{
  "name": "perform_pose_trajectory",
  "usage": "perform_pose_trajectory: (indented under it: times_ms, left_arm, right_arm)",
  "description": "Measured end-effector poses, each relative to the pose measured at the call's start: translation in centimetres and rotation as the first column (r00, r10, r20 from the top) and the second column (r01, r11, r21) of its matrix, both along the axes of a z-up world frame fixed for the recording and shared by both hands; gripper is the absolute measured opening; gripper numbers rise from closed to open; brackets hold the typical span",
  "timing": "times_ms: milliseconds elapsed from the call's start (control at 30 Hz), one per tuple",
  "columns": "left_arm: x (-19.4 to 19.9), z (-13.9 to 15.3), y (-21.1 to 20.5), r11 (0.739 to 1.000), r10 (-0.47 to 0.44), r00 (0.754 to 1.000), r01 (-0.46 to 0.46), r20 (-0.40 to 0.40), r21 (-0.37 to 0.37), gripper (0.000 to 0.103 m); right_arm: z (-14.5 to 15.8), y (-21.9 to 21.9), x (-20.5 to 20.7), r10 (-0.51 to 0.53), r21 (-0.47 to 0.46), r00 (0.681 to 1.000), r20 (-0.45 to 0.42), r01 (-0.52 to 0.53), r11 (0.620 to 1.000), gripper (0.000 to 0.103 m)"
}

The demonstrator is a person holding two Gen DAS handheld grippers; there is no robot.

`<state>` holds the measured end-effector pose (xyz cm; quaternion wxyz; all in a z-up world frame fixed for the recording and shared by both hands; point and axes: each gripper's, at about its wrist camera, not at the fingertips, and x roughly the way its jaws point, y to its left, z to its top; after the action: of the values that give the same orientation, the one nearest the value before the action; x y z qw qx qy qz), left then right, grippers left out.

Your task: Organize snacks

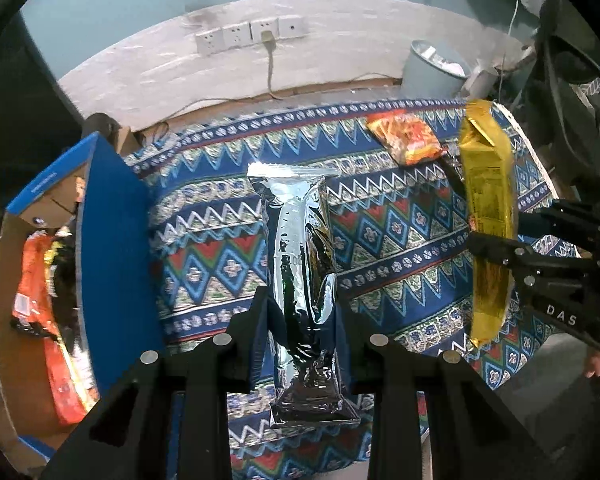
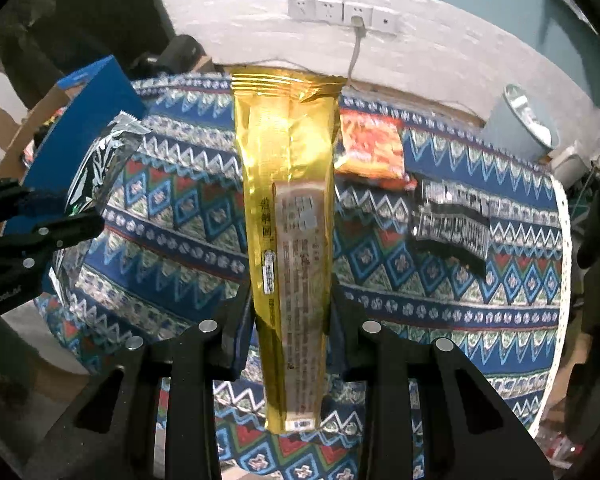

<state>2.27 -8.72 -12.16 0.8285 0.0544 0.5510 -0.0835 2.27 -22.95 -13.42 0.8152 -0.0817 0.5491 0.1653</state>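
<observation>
My left gripper [image 1: 302, 312] is shut on a long silver foil snack pack [image 1: 296, 256], held above the patterned tablecloth [image 1: 220, 216]. The right wrist view shows the same silver pack [image 2: 100, 168] at its left edge, pinched by the left gripper [image 2: 88, 220]. My right gripper [image 2: 290, 312] is shut on a long gold snack pack [image 2: 288, 200], also lifted off the cloth; the gold pack [image 1: 486, 208] appears at the right in the left wrist view, clamped by the right gripper [image 1: 496, 248]. An orange snack bag [image 1: 406, 138] [image 2: 370, 150] and a black-and-silver pack [image 2: 452, 216] lie on the cloth.
An open blue cardboard box [image 1: 112, 240] [image 2: 80, 120] stands at the table's left, with orange snack packs [image 1: 40, 292] inside. A grey bin [image 1: 436, 68] [image 2: 520, 124] stands behind the table by the wall. A power strip [image 1: 252, 34] with a cable hangs on the wall.
</observation>
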Motion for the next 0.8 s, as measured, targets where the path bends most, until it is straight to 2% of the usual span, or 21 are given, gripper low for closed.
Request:
perform_pose_trajectory:
  times_ms: [633,800]
  left_arm:
    - [-1.7,6.0,5.6,0.998,0.054,0.985,-0.056,0.161,0.009,0.030]
    - [-1.9,6.9,8.0,0.995,0.096,0.980,-0.096,0.175,-0.012,0.030]
  right_arm:
    - [6.6,6.4,1.2,0.077,0.065,0.987,0.138,-0.087,0.994,0.031]
    - [8.7,8.4,0.9,0.103,0.088,0.980,0.167,-0.119,0.989,0.031]
